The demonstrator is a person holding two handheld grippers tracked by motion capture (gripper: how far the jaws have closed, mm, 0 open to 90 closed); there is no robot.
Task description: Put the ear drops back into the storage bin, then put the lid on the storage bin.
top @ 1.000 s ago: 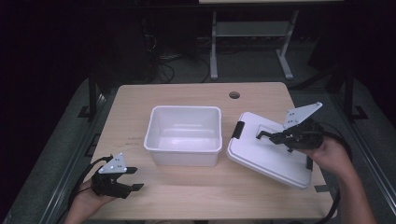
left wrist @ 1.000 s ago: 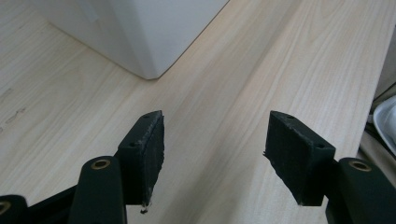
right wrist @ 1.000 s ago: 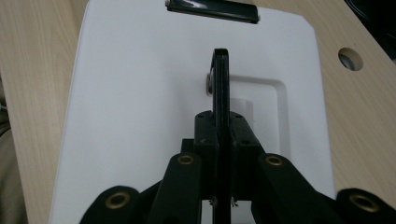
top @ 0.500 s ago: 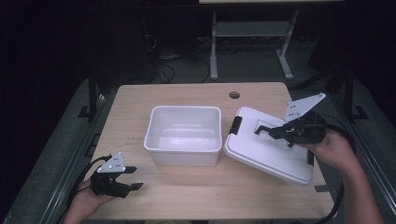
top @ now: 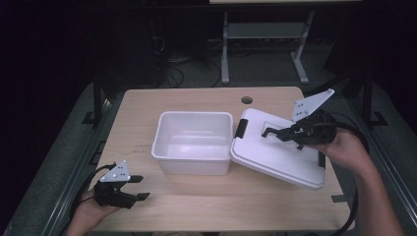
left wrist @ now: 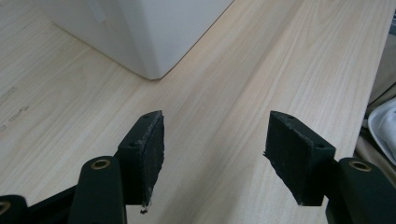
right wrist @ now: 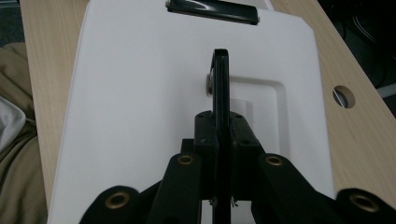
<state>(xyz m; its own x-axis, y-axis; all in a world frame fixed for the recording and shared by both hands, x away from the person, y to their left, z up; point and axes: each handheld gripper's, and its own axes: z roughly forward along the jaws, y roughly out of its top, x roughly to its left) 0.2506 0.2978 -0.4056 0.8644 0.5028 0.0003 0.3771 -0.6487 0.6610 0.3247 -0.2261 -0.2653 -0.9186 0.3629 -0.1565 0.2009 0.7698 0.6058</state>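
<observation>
At the table's near left corner, the left gripper [top: 135, 189] is held open and empty, well apart from the tub [top: 193, 141]. Farther right, the lid [top: 280, 152] is gripped by its black handle [right wrist: 220, 88] in the closed right gripper [top: 275, 133], one edge leaning on the tub's rim. The lid should be kept level and centred over the tub before being lowered.
</observation>
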